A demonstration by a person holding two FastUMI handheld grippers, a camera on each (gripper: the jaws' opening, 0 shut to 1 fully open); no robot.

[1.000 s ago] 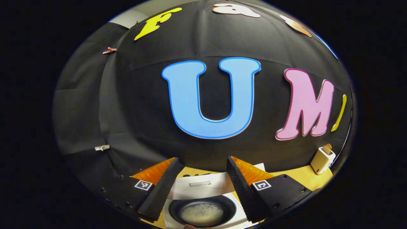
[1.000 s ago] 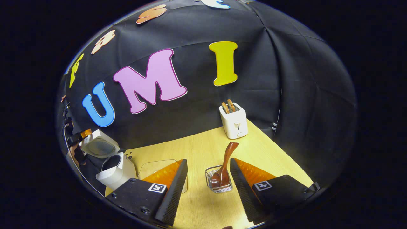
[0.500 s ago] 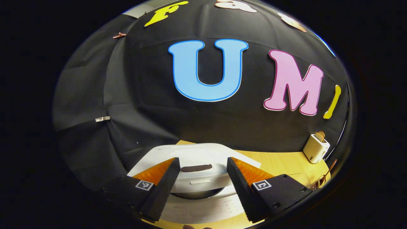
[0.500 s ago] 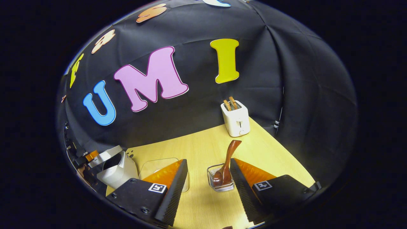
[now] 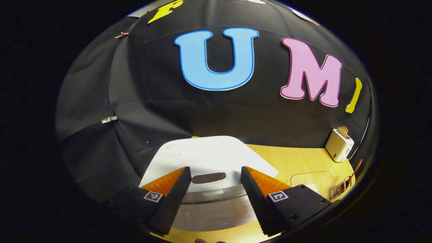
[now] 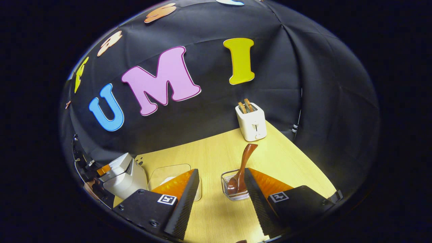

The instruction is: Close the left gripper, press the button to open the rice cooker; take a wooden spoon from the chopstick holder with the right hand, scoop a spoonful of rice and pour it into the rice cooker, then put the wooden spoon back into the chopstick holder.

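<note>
The white rice cooker point(image 5: 206, 155) stands right in front of my left gripper point(image 5: 214, 169), which is open with its fingers on either side of the lid's dark recess. The lid is down over the body, with a thin dark seam under its front edge. In the right gripper view the rice cooker point(image 6: 125, 173) stands at the far left with the other gripper's orange finger on its lid. The wooden spoon point(image 6: 243, 162) stands bowl down in the clear chopstick holder point(image 6: 234, 189). My right gripper point(image 6: 221, 171) is open just short of the holder, and its right finger overlaps the holder's side.
A clear container of rice point(image 6: 170, 173) sits between the cooker and the holder, partly behind my right gripper's left finger. A white toaster point(image 6: 251, 121) with toast stands at the back of the wooden table point(image 6: 202, 152). The toaster point(image 5: 339, 145) and holder point(image 5: 342, 187) sit far right.
The rice cooker's lid, upright with rice showing in the pot a second ago, has swung down over the body, my left gripper following it. The right gripper barely shifted.
</note>
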